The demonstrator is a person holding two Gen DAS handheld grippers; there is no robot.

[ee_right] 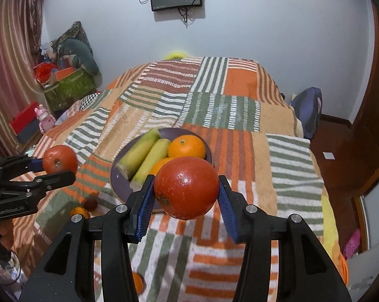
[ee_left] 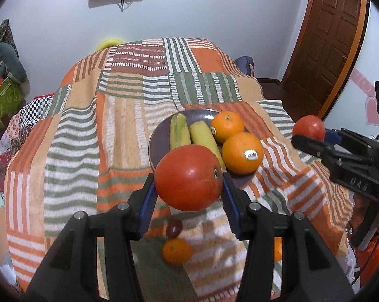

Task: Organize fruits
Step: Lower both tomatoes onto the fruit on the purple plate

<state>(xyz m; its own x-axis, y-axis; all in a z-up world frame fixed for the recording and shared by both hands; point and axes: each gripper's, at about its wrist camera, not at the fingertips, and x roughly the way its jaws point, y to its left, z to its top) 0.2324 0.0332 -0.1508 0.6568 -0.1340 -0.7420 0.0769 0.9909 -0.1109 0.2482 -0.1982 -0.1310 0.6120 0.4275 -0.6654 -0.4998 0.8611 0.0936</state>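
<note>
My left gripper point(ee_left: 188, 180) is shut on a red tomato point(ee_left: 187, 176), held above the bed just in front of the purple plate point(ee_left: 156, 141). My right gripper point(ee_right: 186, 188) is shut on a second red tomato point(ee_right: 185, 186), also held near the plate point(ee_right: 119, 183). The plate holds two green-yellow bananas point(ee_left: 180, 129) and two oranges point(ee_left: 242, 152). Each gripper shows in the other's view, the right one at the right edge point(ee_left: 309, 136) and the left one at the left edge point(ee_right: 56, 168). A small orange point(ee_left: 176, 250) and a dark red fruit point(ee_left: 174, 227) lie loose on the blanket below.
The plate sits on a bed with a striped patchwork blanket point(ee_left: 129, 115). A wooden door point(ee_left: 333, 32) is at the right. Boxes and soft toys point(ee_right: 66, 80) are piled at the left. Another orange point(ee_right: 138, 283) lies near the bed's front edge.
</note>
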